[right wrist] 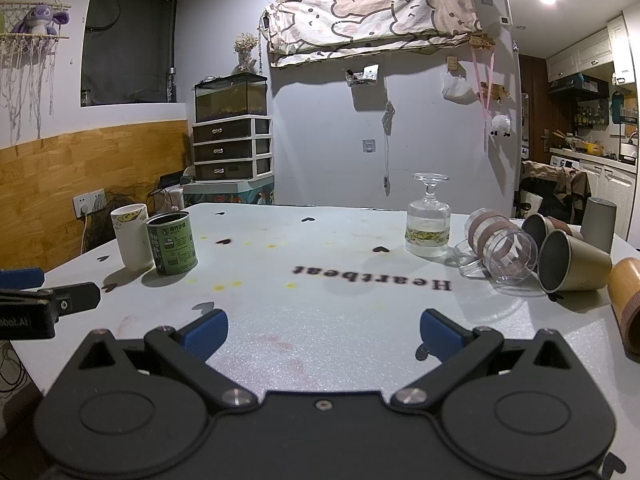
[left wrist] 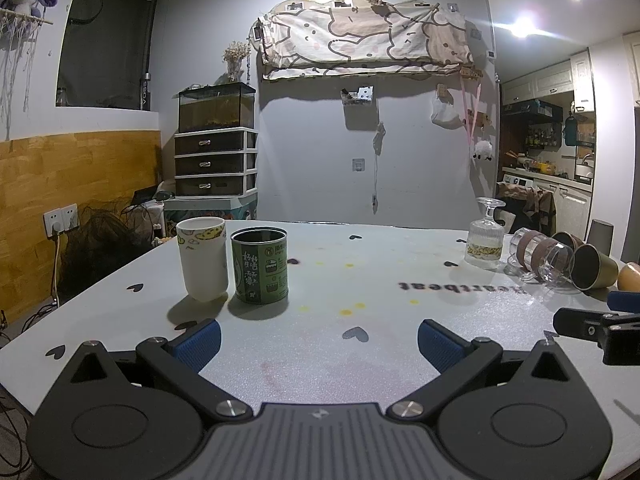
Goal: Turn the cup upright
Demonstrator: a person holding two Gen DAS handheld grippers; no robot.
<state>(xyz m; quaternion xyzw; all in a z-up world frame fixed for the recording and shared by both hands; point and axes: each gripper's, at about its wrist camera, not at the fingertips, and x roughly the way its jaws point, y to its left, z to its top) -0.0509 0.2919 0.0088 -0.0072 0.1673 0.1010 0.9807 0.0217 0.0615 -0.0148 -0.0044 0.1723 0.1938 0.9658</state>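
My right hand-held gripper (right wrist: 324,330) was open and empty above the worktop (right wrist: 320,240); the left hand-held gripper (left wrist: 319,338) was open too. The clear cup (right wrist: 498,250) lay on its side ahead to the right, mouth toward me, nearer my right one, I judged.

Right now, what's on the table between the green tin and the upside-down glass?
No cups: in the right wrist view only bare table with heart prints and yellow spots separates the green tin from the upside-down glass.
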